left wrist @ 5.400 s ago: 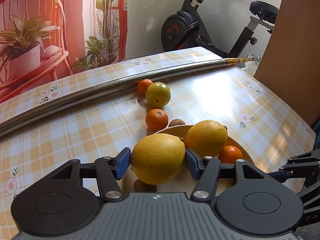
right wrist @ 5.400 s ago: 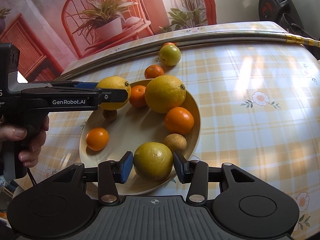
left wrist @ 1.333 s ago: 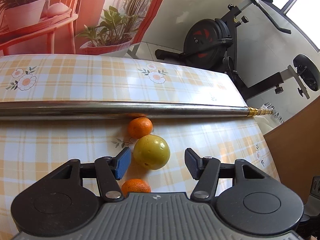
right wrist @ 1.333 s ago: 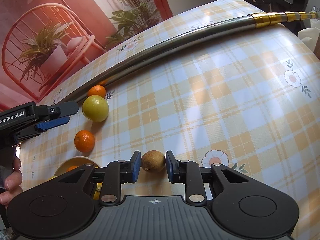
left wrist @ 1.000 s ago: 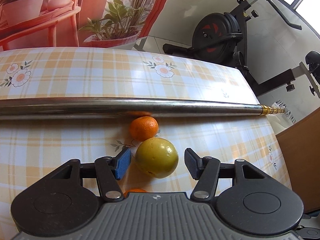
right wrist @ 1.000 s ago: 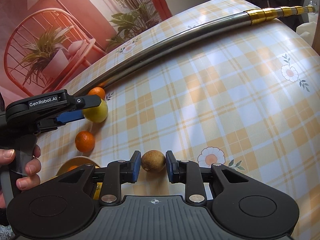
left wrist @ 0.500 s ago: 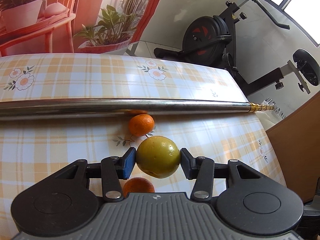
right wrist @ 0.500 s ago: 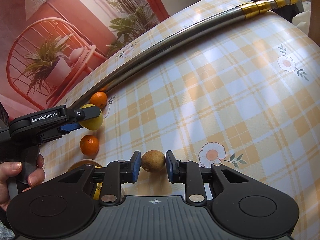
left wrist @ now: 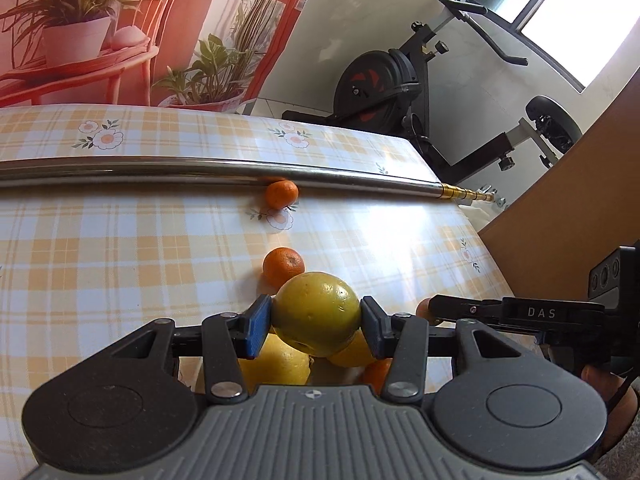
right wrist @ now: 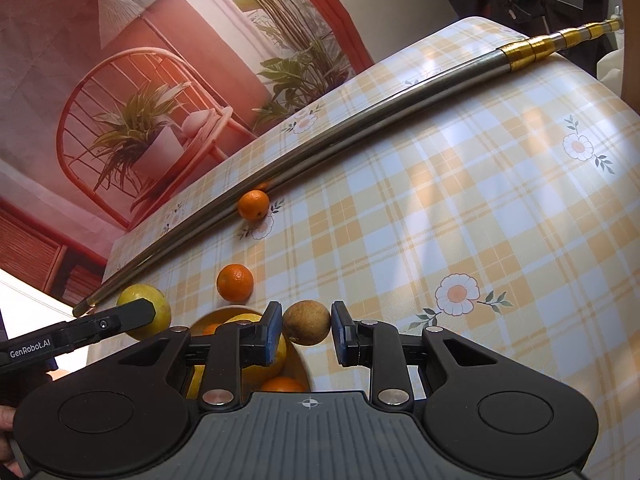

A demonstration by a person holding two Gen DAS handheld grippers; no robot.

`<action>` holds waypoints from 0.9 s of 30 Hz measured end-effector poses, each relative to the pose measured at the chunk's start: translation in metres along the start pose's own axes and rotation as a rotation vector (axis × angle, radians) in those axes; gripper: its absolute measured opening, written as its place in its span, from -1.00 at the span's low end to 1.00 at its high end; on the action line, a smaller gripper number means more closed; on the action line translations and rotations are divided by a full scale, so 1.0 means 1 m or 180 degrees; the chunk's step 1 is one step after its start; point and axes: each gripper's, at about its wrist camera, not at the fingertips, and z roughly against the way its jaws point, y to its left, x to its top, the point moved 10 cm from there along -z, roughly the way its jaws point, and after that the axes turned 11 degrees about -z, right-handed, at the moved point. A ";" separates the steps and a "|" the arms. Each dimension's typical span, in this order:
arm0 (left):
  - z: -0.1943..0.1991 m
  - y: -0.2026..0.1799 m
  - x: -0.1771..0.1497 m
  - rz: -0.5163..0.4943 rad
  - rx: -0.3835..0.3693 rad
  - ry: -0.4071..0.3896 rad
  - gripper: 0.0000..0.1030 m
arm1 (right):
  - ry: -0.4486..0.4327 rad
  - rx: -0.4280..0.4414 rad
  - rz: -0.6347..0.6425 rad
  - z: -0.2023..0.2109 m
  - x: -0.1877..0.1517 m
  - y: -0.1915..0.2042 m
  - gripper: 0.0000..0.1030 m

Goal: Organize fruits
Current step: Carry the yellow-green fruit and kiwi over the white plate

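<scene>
Your left gripper (left wrist: 316,326) pinches the yellow-green fruit (left wrist: 316,310) with both blue pads pressed against its sides, carried above the plate's yellow fruits (left wrist: 276,364); your right gripper (right wrist: 306,330) is clamped on the small brown fruit (right wrist: 306,322), which hangs over the table just at the plate (right wrist: 298,356) rim. To finish this step well, bring each fruit over a free patch of the plate, lower it until it rests, and only then let the pads part, since round fruit is likely to roll off the pile or the rim if dropped. Set the two down one at a time so the grippers do not crowd each other. The left wrist view shows the right gripper's arm reaching in from the right, and an exercise bike (left wrist: 384,80) behind the table. The right wrist view alone shows the plate's edge. Both views show two small oranges still out on the checked cloth (right wrist: 480,208), one (right wrist: 235,282) near the plate and one (right wrist: 253,205) touching the metal pole (right wrist: 360,128).
</scene>
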 end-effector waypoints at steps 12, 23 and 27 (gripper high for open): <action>0.023 -0.017 -0.043 -0.0226 -0.0017 0.0157 -0.02 | 0.0036 0.0110 0.0246 0.020 -0.025 0.036 -0.53; 0.007 -0.041 -0.086 -0.0462 -0.0155 0.0439 -0.02 | 0.0192 0.0092 0.0434 0.026 -0.049 0.048 -0.53; -0.001 -0.043 -0.098 -0.0506 -0.0143 0.0547 -0.02 | 0.0278 0.0032 0.0490 0.024 -0.058 0.047 -0.53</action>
